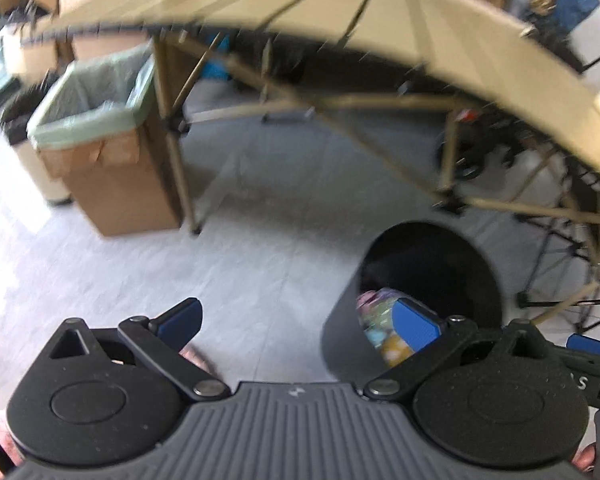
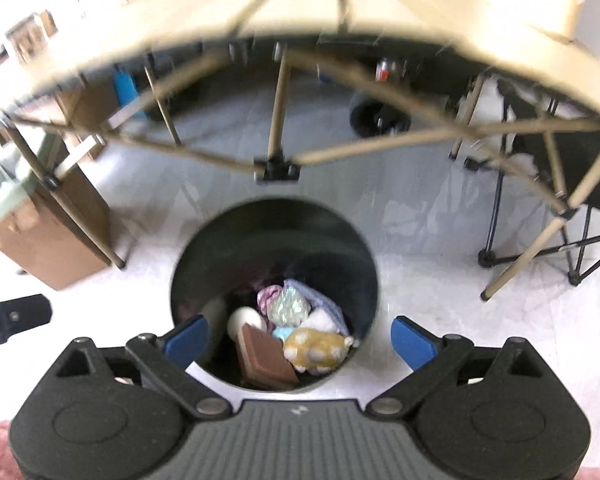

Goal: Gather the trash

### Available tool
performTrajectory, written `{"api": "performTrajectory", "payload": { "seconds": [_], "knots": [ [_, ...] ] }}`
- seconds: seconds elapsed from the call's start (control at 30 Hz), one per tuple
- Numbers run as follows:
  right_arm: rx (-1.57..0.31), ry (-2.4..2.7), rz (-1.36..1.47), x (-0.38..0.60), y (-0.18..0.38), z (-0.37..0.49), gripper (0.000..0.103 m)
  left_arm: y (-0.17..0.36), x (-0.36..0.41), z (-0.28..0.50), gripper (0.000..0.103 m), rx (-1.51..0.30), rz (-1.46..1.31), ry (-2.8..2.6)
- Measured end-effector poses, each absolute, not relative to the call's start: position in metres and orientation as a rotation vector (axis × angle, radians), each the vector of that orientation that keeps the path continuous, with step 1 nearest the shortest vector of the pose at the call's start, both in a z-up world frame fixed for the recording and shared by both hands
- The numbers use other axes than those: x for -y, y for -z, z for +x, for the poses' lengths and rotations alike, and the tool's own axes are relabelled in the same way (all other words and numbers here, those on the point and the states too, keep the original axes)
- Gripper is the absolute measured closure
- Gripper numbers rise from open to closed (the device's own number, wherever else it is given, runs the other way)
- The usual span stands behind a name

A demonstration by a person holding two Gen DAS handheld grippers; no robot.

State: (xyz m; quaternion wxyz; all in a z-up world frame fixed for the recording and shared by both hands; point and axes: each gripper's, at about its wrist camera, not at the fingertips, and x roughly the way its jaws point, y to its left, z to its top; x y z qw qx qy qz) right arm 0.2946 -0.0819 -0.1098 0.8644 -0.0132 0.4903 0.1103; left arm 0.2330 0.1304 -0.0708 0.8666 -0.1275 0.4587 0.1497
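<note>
A round black trash bin (image 2: 276, 224) stands on the floor in front of a folding table. It holds several items: a brown square piece (image 2: 265, 360), a yellow spotted plush (image 2: 316, 350), a crumpled shiny wrapper (image 2: 290, 306) and a white ball (image 2: 244, 320). My right gripper (image 2: 300, 340) is open and empty, directly above the bin's mouth. My left gripper (image 1: 300, 324) is open and empty, left of the bin (image 1: 420, 280), with its right finger (image 1: 416, 326) over the bin's rim. The right gripper's tip (image 1: 588, 344) shows at the left wrist view's right edge.
A beige folding table (image 2: 340, 4) with crossed legs spans the back. A cardboard box lined with a green bag (image 1: 100, 120) stands to the left beside a table leg. A black folding chair frame (image 2: 560, 240) is at the right. The floor is pale tile.
</note>
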Motion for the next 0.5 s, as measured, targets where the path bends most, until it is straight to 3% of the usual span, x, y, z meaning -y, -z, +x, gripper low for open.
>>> {"api": "performTrajectory", "payload": {
  "seconds": [0.5],
  "knots": [
    [-0.795,-0.265,-0.053,0.158,-0.003,0.169,0.0,-0.035,-0.064,0.134,0.0,-0.642,-0.106,-0.114]
  ]
}}
